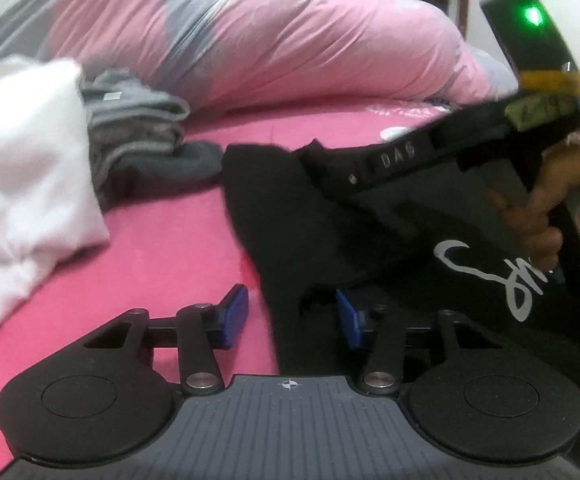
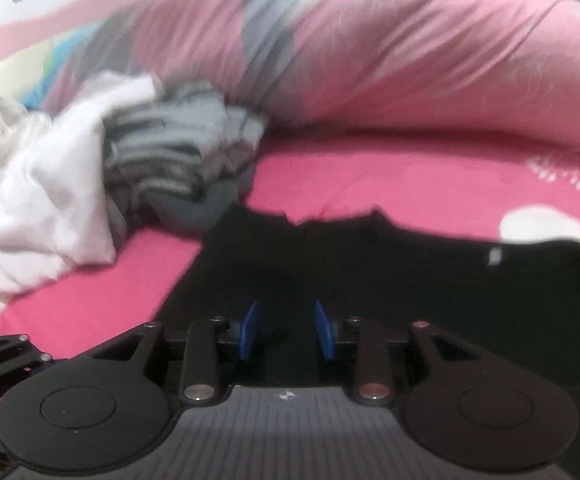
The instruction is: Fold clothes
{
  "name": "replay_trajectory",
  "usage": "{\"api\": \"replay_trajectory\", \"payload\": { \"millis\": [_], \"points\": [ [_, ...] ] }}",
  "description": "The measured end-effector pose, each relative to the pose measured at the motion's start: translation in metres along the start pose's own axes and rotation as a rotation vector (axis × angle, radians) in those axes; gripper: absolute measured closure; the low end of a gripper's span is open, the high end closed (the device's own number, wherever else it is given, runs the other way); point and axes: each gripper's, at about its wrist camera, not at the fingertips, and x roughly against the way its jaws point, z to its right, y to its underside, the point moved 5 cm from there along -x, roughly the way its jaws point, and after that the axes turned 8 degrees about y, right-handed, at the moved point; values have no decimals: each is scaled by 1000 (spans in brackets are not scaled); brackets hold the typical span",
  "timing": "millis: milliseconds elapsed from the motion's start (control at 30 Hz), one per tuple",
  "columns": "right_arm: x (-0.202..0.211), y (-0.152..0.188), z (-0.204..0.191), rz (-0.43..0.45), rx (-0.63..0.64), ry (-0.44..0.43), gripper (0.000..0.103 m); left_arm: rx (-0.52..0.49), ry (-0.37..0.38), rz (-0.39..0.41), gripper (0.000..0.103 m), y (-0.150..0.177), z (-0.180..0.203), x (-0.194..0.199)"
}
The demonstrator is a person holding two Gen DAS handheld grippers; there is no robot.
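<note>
From my left wrist cam, the left tool [image 1: 292, 318] has its blue pads spread wide and isn't pinching anything, though the edge of the black shirt [image 1: 390, 240] drapes down right between them, with the right pad partly tucked behind the cloth. The shirt lies on the pink bed sheet [image 1: 161, 260] with white script lettering [image 1: 490, 276] showing on its right side. The other handheld tool [image 1: 430, 156] cuts across above the shirt from the right, a green light on its top, with the person's hand [image 1: 546, 208] wrapped on the grip. Off to the left there's a white garment [image 1: 25, 168] bunched up, a folded grey stack [image 1: 137, 128] just beside it, and a big pink and grey duvet [image 1: 249, 40] rolled along the back. Over on the right wrist cam, pretty blurry, the right tool [image 2: 285, 330] is also parted with nothing between the pads, hovering over the black shirt [image 2: 410, 280], which is spread flat across the bed sheet [image 2: 370, 176]. Same white garment [image 2: 49, 200] and grey stack [image 2: 177, 160] sit at the left, touching each other, with the duvet [image 2: 410, 48] behind them
</note>
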Motion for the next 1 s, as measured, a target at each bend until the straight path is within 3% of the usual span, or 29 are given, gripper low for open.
{"api": "replay_trajectory", "payload": {
  "millis": [233, 333, 500, 633, 733, 833, 1000],
  "points": [
    [26, 21, 89, 9, -405, 151, 80, 89, 56, 23, 56, 2, -12, 5],
    [39, 13, 86, 37, -345, 165, 80, 123, 76, 32, 56, 3, -17, 6],
    [22, -14, 37, 65, -191, 78, 79, 136, 86, 39, 56, 4, -18, 7],
    [0, -15, 37, -14, -269, 96, 78, 200, 135, 52, 56, 4, -27, 12],
    [22, -5, 47, -14, -317, 71, 78, 240, 162, 49, 57, 6, -34, 18],
    [53, 13, 53, -44, -354, 22, 63, 242, 159, 42, 57, 6, -35, 21],
    [60, 37, 39, -118, -380, -37, 61, 224, 146, 37, 57, 7, -32, 23]
  ]
}}
